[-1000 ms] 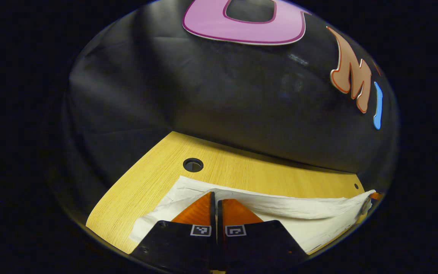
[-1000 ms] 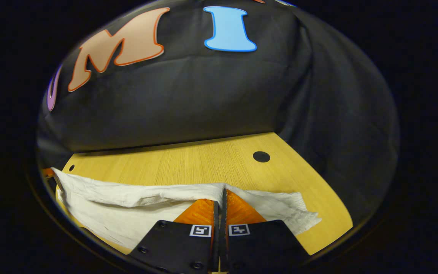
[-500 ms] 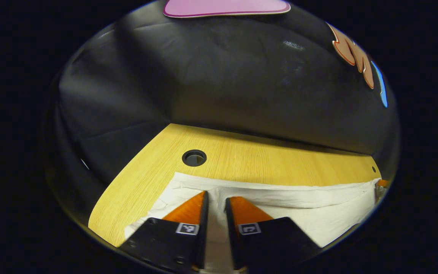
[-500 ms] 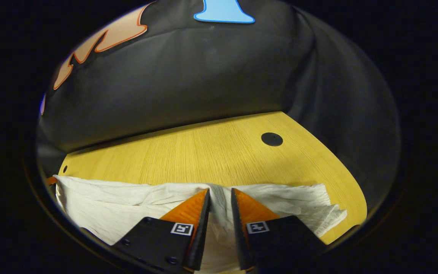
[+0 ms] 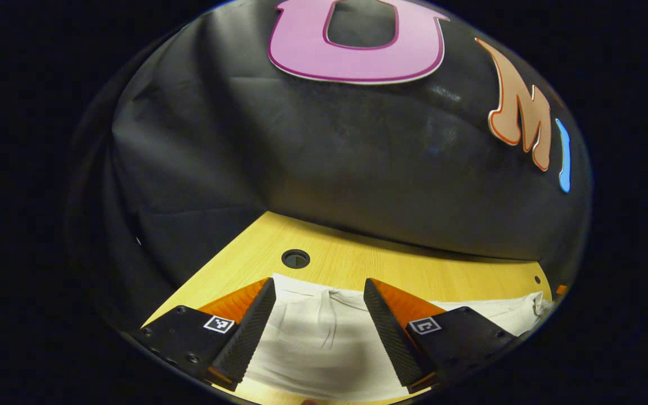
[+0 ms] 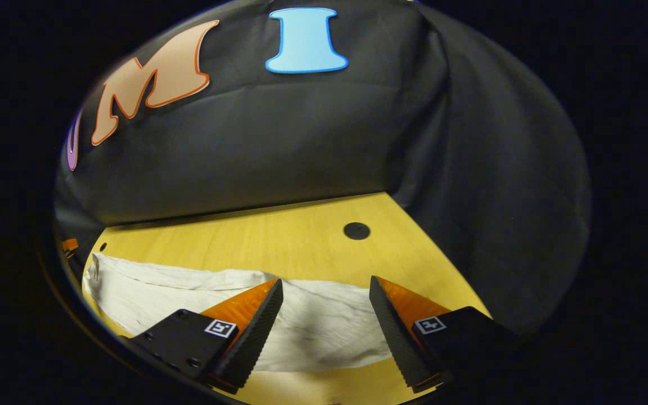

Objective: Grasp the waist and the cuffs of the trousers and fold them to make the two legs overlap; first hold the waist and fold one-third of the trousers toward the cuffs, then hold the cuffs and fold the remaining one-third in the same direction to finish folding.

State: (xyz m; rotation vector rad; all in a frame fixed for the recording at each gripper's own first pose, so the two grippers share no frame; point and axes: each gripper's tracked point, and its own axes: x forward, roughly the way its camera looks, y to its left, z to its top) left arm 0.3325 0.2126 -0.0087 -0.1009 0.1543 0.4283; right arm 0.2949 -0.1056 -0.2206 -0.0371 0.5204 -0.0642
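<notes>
One trousers [image 5: 324, 349], two grippers, apparently one table [image 6: 279, 242].

white trousers [image 5: 318, 343], light yellow wood-grain table [image 6: 279, 242], black round hole [image 6: 356, 230], black booth wall [image 6: 279, 146]

Brightness: dim booth, the table [image 5: 391, 264] lit warmly from above.
Glare: faint sheen on the wall cloth [image 5: 442, 95], upper right of the left gripper view.
Shadows: soft under the trousers [image 6: 324, 332], lower centre.
Distortion: strong fisheye bending at the edges.
Focus: mostly sharp throughout.
</notes>
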